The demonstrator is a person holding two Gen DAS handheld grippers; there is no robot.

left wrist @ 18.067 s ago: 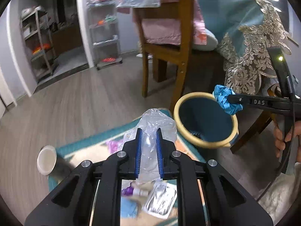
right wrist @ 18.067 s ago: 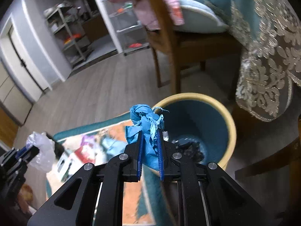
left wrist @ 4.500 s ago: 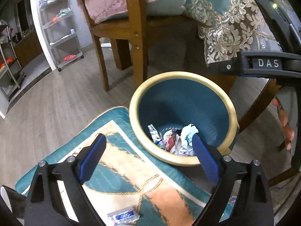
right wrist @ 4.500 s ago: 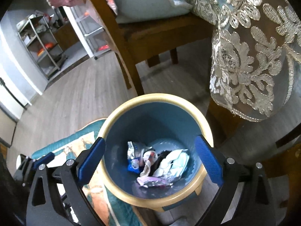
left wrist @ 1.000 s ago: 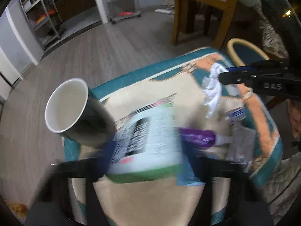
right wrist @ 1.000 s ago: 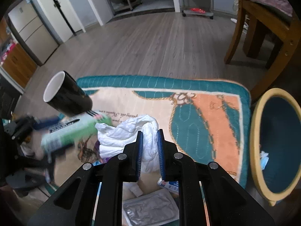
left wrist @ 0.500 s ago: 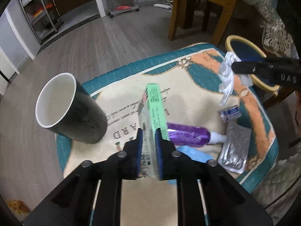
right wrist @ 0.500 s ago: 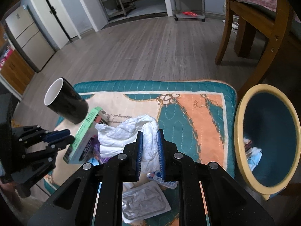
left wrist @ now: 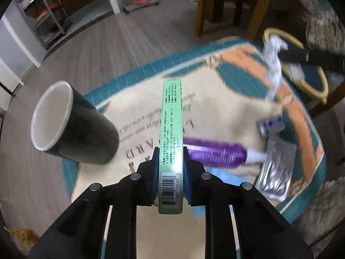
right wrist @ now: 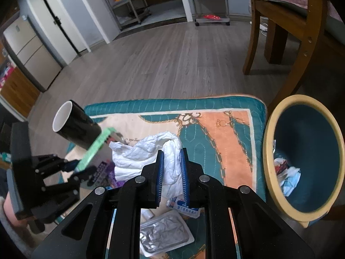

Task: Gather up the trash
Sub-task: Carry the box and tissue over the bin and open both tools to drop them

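Your left gripper is clamped on a flat green box, narrow edge up with the barcode end nearest the camera; its jaws have just been closing further on it, and the box sticks out toward 12 o'clock over the rug. Your right gripper is clenched on a crumpled white tissue, the wad bulging out to 10 o'clock of the pads and hanging above the rug. In the left wrist view, a black paper cup with a white inside stands at 9 o'clock of the box, at the rug's edge. A purple tube with a white cap lies on the rug at 3 o'clock of the left pads, a silver foil pack lies just past its cap, and a small blue-and-white sachet sits at 12 o'clock of the pack. A bit of blue sheet shows under the right-hand finger. The bin, teal inside with a yellow rim, stands off the rug's corner at 3 o'clock in the right wrist view, with crumpled wrappers already at its bottom. A wooden chair stands at 1 o'clock behind the bin on the grey plank floor. A wheeled shelf rack stands at 12 o'clock, far back.
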